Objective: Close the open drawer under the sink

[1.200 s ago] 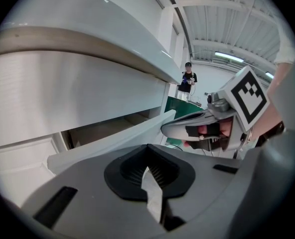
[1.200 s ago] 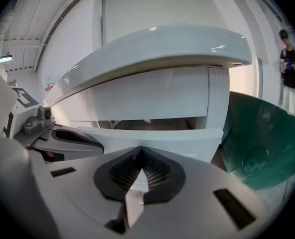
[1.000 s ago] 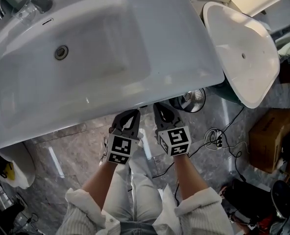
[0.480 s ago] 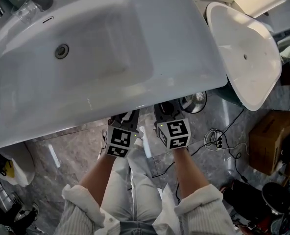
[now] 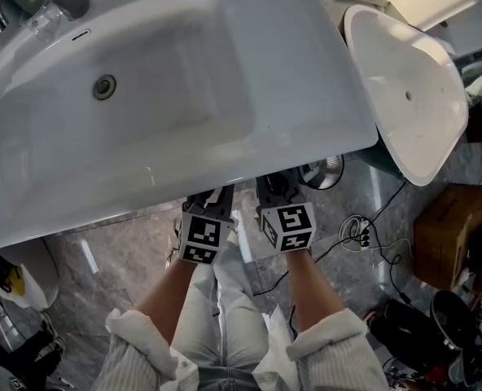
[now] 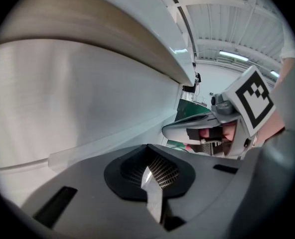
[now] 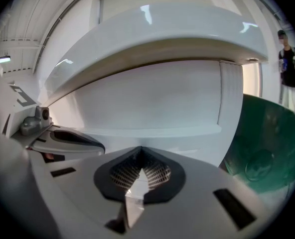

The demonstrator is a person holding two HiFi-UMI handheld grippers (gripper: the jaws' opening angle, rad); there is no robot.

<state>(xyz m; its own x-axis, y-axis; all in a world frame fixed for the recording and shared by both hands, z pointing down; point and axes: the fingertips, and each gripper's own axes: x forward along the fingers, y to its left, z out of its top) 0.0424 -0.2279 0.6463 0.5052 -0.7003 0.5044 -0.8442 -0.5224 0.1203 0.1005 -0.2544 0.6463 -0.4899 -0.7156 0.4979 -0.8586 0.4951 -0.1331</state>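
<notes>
Glossy white sink (image 5: 184,96), ceramic by the look, highlights bright along its rim. Faucet (image 5: 60,5): shiny chrome metal. Drawer front (image 7: 152,103) is smooth white with a soft sheen. Left tool (image 6: 150,171) and right tool (image 7: 137,176) are matt grey plastic with ribbed black pads (image 7: 118,173). Floor (image 5: 102,251) is polished grey marble-look stone. Sleeves (image 5: 147,340) are ribbed white cloth.

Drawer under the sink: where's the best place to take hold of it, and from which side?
No knob shows. The drawer front is a flat upright panel with only a thin ledge across it, so probably push rather than pinch: come straight from the front, below the sink rim, tips against the panel.
</notes>
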